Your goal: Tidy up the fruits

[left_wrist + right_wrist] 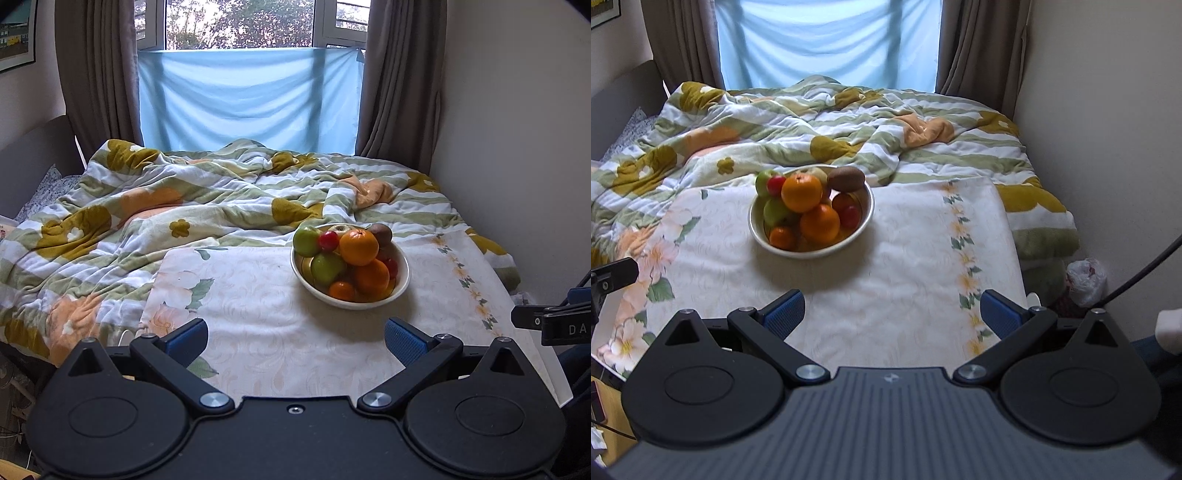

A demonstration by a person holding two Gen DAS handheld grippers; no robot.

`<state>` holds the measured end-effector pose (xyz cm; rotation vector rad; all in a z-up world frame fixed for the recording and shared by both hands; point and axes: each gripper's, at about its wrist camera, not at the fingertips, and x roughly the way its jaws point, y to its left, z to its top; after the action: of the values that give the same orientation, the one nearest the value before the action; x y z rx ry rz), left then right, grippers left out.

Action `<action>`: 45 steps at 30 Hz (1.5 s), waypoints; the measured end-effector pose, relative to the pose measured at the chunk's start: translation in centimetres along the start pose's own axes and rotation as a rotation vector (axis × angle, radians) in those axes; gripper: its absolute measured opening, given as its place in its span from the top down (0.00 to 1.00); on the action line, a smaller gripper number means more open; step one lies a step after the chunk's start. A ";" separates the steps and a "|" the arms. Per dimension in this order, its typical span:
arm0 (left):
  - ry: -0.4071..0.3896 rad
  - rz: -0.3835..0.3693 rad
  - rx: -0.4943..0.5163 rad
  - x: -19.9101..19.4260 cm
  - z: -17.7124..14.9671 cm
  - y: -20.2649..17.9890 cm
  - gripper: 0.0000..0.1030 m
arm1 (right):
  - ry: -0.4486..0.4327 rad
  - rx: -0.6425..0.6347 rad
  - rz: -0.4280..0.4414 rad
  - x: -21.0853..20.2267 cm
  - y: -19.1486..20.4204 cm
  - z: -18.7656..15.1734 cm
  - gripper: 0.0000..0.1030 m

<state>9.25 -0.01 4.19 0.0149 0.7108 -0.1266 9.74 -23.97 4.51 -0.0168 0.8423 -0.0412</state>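
A white bowl (400, 286) full of fruit stands on a floral cloth-covered board (258, 295) on the bed. In it lie oranges (359, 246), green apples (306, 240), small red fruits (328, 241) and a brown kiwi (380, 233). The bowl also shows in the right wrist view (866, 218), with an orange (801, 192) on top and the kiwi (846, 178) at the back rim. My left gripper (295, 338) is open and empty, well short of the bowl. My right gripper (892, 314) is open and empty, near and right of the bowl.
A rumpled striped floral quilt (166, 192) covers the bed behind the board. A wall (517, 147) runs along the right side. Curtains and a blue sheet (247, 99) hang at the window. A white plastic bag (1086, 280) lies on the floor at the right.
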 end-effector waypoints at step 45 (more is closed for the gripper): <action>-0.055 0.004 0.013 -1.3 0.1 0.7 0.00 | 0.002 0.033 0.000 -0.2 0.5 -0.5 0.00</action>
<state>8.39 0.86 5.14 0.0256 0.6546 -0.1274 9.28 -23.49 4.34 0.0139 0.8437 -0.0548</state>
